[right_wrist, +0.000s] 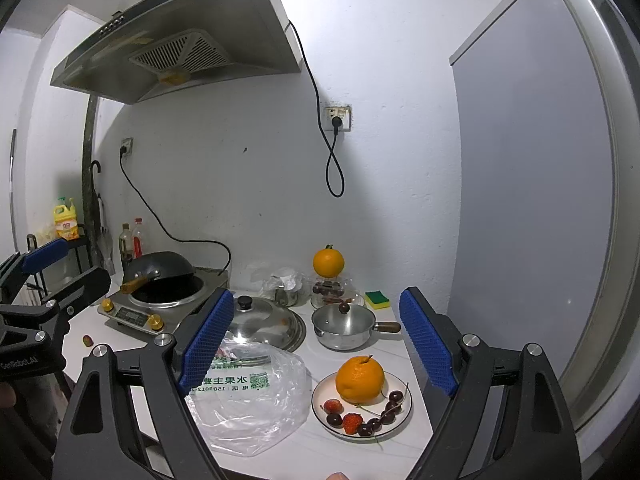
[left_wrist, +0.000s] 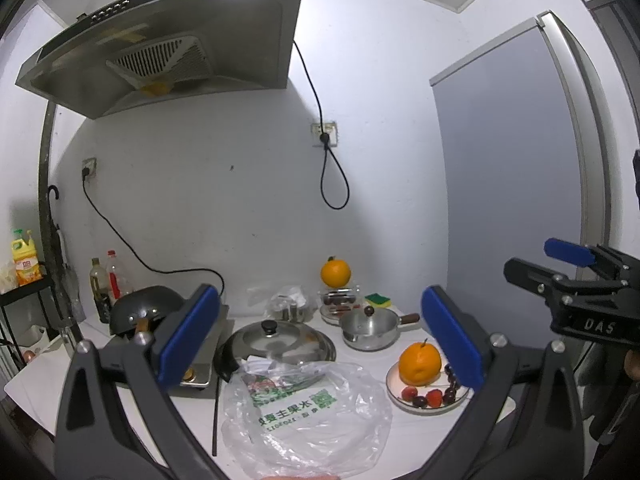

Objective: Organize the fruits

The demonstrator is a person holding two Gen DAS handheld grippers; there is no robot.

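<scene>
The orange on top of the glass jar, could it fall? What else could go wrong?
Yes, maybe. The orange perches on a glass jar, so a bump might roll it off. The cherries lie near the plate's rim and could roll away. The plastic bag looks slippery for the open right gripper.

fruit plate and bag on a crowded counter

the left gripper (left_wrist: 320,332) hangs with jaws wide apart above a white counter (left_wrist: 36,392). below it lies a crumpled clear plastic bag (left_wrist: 308,416) with green print. to the bag's right, a plate (left_wrist: 394,396) holds an orange (left_wrist: 420,364), strawberries (left_wrist: 434,397) and dark cherries (left_wrist: 420,401). behind sit a steel pan lid (left_wrist: 280,340), a small saucepan (left_wrist: 370,328) and a second orange (left_wrist: 335,273) atop a glass container. the right gripper (left_wrist: 560,268) shows at the right edge, held above the counter.
</scene>
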